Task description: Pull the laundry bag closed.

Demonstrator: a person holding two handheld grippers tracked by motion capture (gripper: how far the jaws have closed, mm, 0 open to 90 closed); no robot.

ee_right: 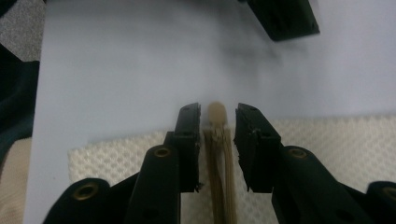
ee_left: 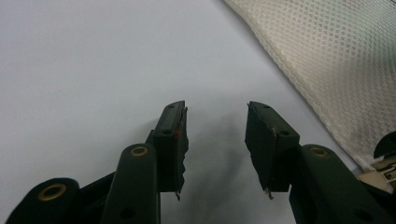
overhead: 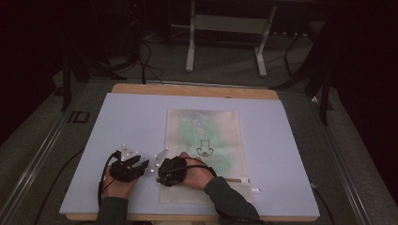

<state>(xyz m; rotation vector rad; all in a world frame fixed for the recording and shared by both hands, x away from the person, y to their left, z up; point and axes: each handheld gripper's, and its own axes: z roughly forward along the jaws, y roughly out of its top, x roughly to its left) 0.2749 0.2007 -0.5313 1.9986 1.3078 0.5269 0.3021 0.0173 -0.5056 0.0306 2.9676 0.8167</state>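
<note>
one mesh bag (overhead: pixel 206 140), two grippers, left (overhead: pixel 136 165) and right (overhead: pixel 162 164)

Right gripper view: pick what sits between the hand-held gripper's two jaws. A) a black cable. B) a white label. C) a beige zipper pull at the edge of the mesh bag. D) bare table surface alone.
C: the beige zipper pull sits in the gap of the right hand-held gripper, at the mesh bag edge.

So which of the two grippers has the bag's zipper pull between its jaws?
The right gripper: the beige zipper pull sits between its jaws at the mesh bag's edge. The left gripper gapes over bare mat.
</note>
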